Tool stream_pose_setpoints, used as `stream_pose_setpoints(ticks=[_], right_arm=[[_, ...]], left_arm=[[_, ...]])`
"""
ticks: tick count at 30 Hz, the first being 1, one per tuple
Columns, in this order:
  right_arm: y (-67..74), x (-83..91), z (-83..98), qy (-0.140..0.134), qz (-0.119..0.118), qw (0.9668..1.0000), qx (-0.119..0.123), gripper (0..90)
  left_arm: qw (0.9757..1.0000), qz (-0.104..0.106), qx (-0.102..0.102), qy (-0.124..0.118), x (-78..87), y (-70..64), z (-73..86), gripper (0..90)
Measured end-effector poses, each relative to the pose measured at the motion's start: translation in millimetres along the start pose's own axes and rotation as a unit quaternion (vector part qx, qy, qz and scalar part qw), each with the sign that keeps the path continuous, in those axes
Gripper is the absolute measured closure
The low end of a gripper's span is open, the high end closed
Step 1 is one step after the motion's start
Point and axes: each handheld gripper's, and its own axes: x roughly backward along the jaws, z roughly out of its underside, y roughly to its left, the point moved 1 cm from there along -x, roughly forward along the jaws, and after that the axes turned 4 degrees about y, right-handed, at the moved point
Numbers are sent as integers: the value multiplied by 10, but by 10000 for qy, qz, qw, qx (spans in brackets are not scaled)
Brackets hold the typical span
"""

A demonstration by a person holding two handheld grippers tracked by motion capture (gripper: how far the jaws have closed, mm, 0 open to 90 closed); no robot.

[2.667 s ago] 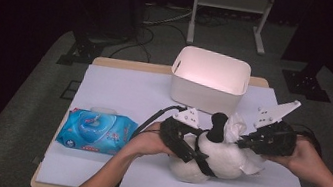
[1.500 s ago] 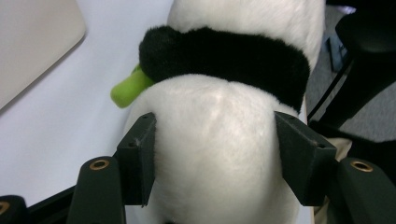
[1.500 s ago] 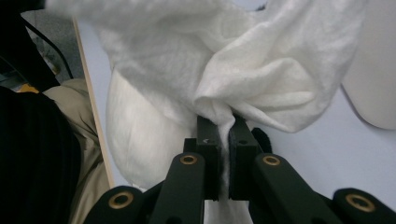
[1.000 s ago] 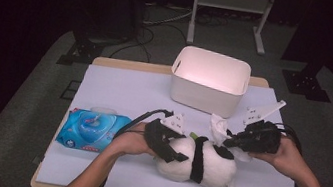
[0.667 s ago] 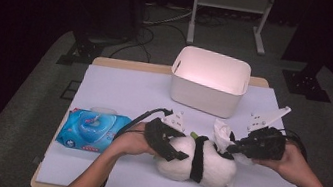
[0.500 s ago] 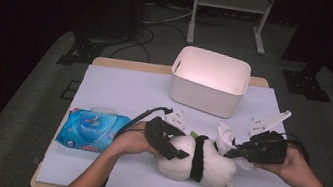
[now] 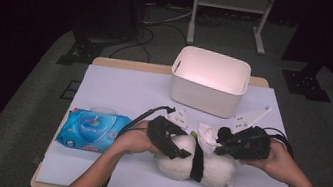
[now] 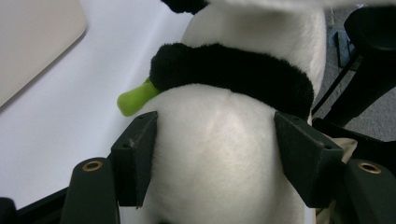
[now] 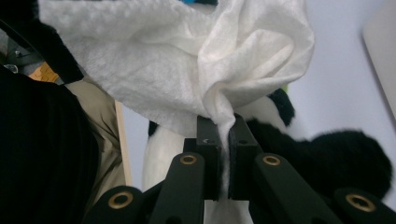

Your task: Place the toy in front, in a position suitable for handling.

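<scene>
Plush panda lay on its side on the white table cover, just in front of the white bin; white body, black band across the middle, black ears and limbs, a small green piece poking out beside the band. Left gripper clamped across the panda's white body, one jaw pressed into the fur on each side, as seen in the left gripper view. Right gripper shut tight on a crumpled white wipe, jaws together with the cloth pinched between them and fanned out above; in the high view the wipe held at the panda's upper side, near its black ear. Blue pack of wipes lay flat near the left edge, well apart from the panda. Printing on the pack too small and blurred to read. No other legible writing anywhere.
</scene>
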Motion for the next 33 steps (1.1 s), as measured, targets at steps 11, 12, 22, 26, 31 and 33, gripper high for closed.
stream_pose_setpoints(ticks=[11, 12, 22, 26, 31, 33], right_arm=[[26, 3, 67, 81, -176, 9998, -9, 853], [20, 20, 98, 81, -162, 9998, -28, 853], [-32, 100, 357, 49, -143, 9994, -313, 853], [-40, 87, 372, 15, -164, 9994, -320, 853], [-47, 56, 359, 8, -173, 9993, -328, 854], [-56, 48, 354, -2, -173, 9993, -325, 854]], left_arm=[[10000, 25, 28, -23, 26, 34, 20, 330], [10000, 30, 48, -31, 25, 36, 20, 330], [9999, 80, 70, -22, 40, 60, 22, 199], [9998, 68, 162, 54, 37, 87, 45, 108], [9993, 295, 167, 167, -56, 89, 59, 87], [9993, 290, 94, 238, -119, 87, 59, 70]])
